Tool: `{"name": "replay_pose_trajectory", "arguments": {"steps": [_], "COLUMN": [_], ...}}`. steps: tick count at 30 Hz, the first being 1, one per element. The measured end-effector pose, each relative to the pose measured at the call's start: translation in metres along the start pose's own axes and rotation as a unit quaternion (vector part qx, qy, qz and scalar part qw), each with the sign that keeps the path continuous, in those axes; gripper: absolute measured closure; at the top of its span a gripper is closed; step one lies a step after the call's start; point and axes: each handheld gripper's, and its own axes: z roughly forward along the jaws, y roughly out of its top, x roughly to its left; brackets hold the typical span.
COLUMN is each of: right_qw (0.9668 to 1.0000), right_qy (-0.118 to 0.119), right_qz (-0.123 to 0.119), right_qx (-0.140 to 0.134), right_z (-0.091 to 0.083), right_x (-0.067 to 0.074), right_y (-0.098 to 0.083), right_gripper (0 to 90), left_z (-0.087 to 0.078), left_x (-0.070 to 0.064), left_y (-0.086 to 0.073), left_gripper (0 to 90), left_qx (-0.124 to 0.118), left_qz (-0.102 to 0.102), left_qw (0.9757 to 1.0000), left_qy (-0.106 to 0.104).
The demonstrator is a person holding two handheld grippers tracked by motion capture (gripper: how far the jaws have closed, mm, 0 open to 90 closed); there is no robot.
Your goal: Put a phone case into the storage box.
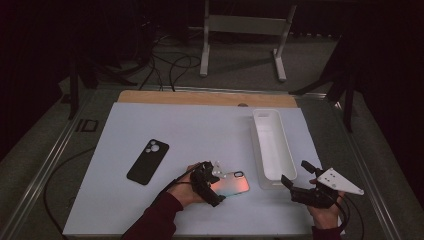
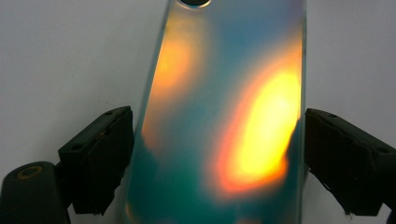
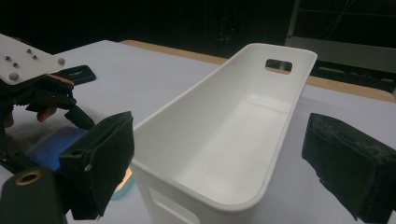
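Left gripper view: phone (image 2: 219, 121) between jaws.

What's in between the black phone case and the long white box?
The shiny phone, between the left gripper jaws, sits between the black case and white box, in the high view.

Iridescent phone (image 1: 233, 182) flat beside white bin (image 1: 287, 150)

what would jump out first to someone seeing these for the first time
The glowing iridescent phone, orange and teal, lies near the front of the white table, framed by the left claw, whose jaws sit on either side of it. To its right stands a long empty white bin, with the right claw open at its near end. A black phone case lies alone further left.
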Motion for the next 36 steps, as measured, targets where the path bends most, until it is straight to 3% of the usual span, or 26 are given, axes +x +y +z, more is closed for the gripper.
{"name": "replay_pose_trajectory", "arguments": {"steps": [10,16,29,36], "right_qw": [1.0000,1.0000,1.0000,1.0000], "right_qy": [0.000,0.001,0.002,0.005], "right_qz": [0.000,0.000,-0.001,0.001], "right_qx": [-0.001,0.000,0.001,0.001], "right_z": [0.000,0.000,0.001,0.002], "right_x": [0.000,0.001,0.001,0.002], "right_y": [0.000,0.001,0.001,0.001], "right_gripper": [9.3,9.3,9.3,9.2], "left_z": [-0.002,-0.003,-0.023,-0.033], "left_x": [-0.001,0.000,0.006,0.009], "left_y": [0.002,0.002,0.003,0.002], "left_gripper": [15.4,16.6,17.2,17.1], "left_qx": [0.008,0.001,-0.051,-0.074], "left_qz": [0.010,0.002,-0.019,-0.031], "left_qw": [0.9999,1.0000,0.9980,0.9962], "left_qy": [-0.001,-0.004,0.032,0.035]}}
